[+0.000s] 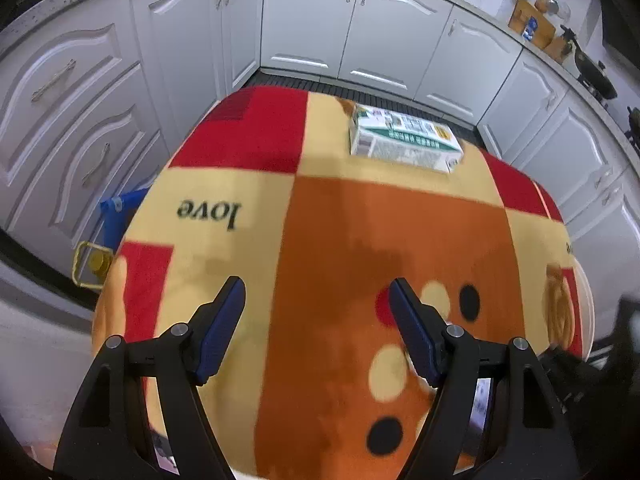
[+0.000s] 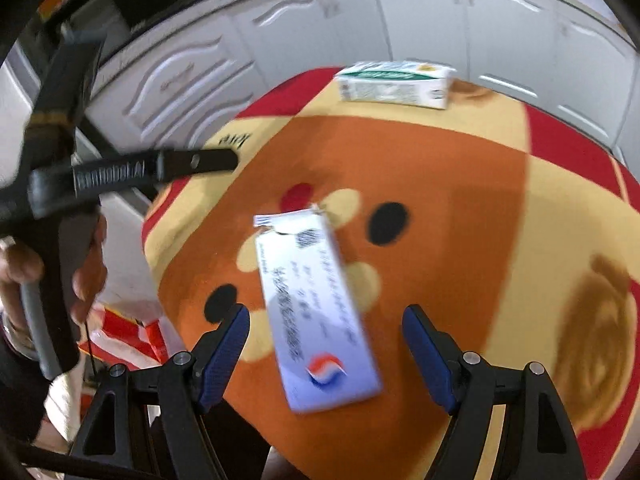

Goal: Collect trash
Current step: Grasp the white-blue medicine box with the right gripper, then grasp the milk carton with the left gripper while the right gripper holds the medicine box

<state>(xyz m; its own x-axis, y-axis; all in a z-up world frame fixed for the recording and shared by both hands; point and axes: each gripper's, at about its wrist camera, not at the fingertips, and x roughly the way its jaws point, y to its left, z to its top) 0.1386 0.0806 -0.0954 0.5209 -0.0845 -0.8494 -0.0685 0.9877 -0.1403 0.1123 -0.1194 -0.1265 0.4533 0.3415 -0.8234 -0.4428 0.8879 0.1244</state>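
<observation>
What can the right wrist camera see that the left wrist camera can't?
Only the right wrist view shows the flat pale-blue box lying on the table between the open right gripper, and a red-and-white bag down beside the table. Only the left wrist view shows the blue thing and the yellow-capped container by the table's edge, and the pan on the counter. Both show the green-and-white carton lying at the far end, the patterned tablecloth, the white cabinets, and the open left gripper.

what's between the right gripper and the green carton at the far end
The pale blue box, flat on the cloth; beyond it bare cloth up to the green carton, per right wrist view.
</observation>
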